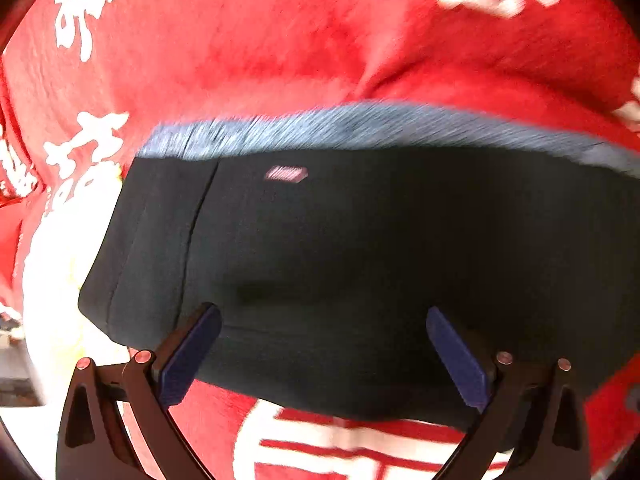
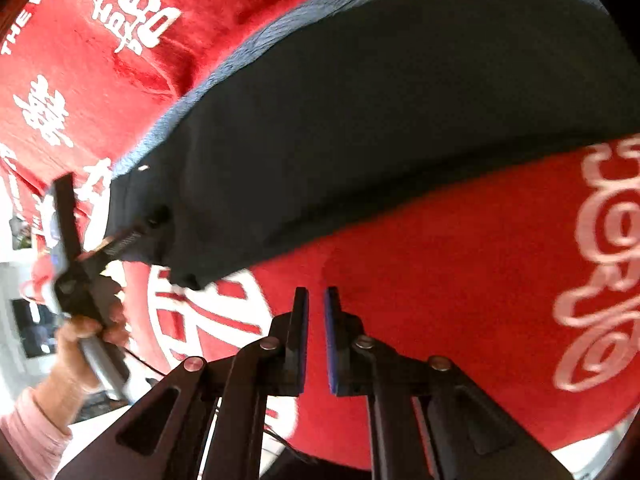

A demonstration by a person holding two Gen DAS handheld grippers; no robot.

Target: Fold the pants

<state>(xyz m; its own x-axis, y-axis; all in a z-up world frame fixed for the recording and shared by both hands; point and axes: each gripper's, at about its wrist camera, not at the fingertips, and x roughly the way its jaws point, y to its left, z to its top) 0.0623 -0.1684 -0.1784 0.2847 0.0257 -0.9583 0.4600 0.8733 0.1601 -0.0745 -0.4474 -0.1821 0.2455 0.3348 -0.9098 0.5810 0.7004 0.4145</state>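
Note:
Dark navy pants (image 1: 360, 260) lie folded in a flat band on a red cloth (image 1: 240, 60), with a lighter blue-grey edge (image 1: 320, 128) along the far side and a small pink label (image 1: 286, 174). My left gripper (image 1: 324, 356) hovers over the near edge of the pants, open wide, its blue pads (image 1: 192, 356) apart and pressing nothing. In the right wrist view the pants (image 2: 380, 120) lie beyond my right gripper (image 2: 316, 340), which is over bare red cloth. Its jaws are drawn together to a thin slit with nothing between them. The left gripper (image 2: 96, 232) shows at the pants' left end.
The red cloth (image 2: 440, 280) carries large white characters and lettering and has creases. A person's hand (image 2: 88, 328) and pink sleeve (image 2: 36, 432) hold the left gripper at the left. A white surface (image 1: 24, 420) shows past the cloth's left edge.

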